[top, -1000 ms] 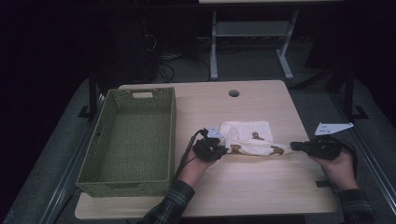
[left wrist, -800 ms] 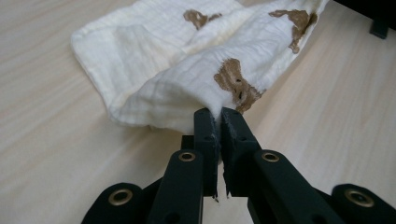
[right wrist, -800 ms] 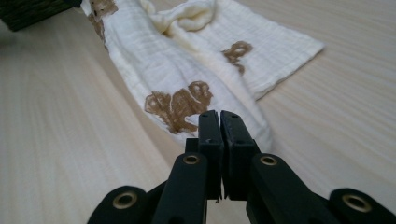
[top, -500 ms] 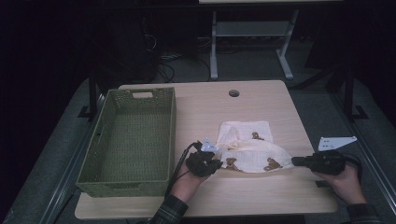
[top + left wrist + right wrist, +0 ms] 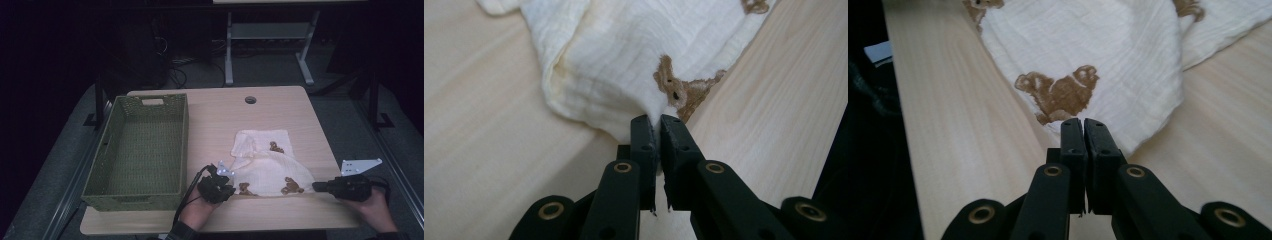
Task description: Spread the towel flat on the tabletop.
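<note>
A white muslin cloth with brown bear prints lies partly folded on the wooden table, near its front edge. My left gripper is at the cloth's near left corner. In the left gripper view its jaws are shut, with the cloth's edge pinched between the pads. My right gripper is at the near right corner. Its jaws are pressed together right at the cloth's edge, beside a bear print. The cloth's near edge is stretched between both grippers.
A green woven basket, with nothing in it, stands on the left half of the table, close to my left hand. A round cable hole is at the back. The table's front edge runs just below both hands. Beyond the table the floor is dark.
Both grippers have moved toward the table's front edge and drawn the cloth with them. The cloth now lies lower on the table and more spread out.
</note>
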{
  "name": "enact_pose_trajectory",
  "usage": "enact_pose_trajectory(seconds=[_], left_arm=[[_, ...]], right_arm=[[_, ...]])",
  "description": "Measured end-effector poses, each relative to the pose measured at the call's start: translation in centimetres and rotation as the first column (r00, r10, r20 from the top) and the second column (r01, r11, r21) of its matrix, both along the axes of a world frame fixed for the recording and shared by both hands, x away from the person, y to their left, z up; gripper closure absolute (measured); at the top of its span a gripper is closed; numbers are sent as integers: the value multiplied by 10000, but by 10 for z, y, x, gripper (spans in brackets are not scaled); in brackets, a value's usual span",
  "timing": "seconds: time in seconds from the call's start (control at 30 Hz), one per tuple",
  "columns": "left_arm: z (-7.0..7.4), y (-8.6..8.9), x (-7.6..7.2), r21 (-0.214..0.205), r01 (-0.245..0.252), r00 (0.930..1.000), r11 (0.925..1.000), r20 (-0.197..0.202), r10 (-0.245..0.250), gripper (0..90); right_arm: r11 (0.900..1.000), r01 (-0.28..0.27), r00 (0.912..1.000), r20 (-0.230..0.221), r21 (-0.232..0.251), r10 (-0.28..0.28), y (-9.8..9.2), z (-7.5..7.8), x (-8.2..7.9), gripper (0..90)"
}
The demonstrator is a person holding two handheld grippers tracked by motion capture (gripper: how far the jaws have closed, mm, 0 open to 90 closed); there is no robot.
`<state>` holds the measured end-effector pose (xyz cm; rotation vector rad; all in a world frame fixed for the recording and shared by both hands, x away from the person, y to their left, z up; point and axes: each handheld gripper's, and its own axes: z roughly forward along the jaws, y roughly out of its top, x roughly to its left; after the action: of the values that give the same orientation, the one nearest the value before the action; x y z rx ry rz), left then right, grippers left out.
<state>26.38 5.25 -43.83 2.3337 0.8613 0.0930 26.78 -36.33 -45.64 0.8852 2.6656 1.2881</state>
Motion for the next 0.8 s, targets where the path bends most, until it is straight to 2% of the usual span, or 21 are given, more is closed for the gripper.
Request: enact_pose_trajectory(seconds=[0.07,0.13,0.23,0.33,0.47,0.8], left_arm=[[0,-1,-2,-23,5,10000,10000,96,-4,783],[0,-2,-1,-72,-69,9996,10000,269,71,715],[3,-3,3,-202,-115,9991,9997,413,123,646],[6,-6,9,-430,-252,9974,9988,669,281,607],[9,-11,20,-418,-328,9949,9986,936,366,594],[11,-19,53,-455,-748,9897,9962,1186,797,600]], right_arm=[[10000,-93,9999,-36,-18,93,1,-1,-4,870],[9999,-119,9999,41,-28,119,2,-2,-7,821],[9999,-74,9998,206,138,72,1,1,-4,752],[9997,-16,9994,342,229,8,2,4,0,732],[9999,45,9988,497,130,-52,7,7,9,728],[9995,305,9960,839,-101,-295,20,14,38,728]])
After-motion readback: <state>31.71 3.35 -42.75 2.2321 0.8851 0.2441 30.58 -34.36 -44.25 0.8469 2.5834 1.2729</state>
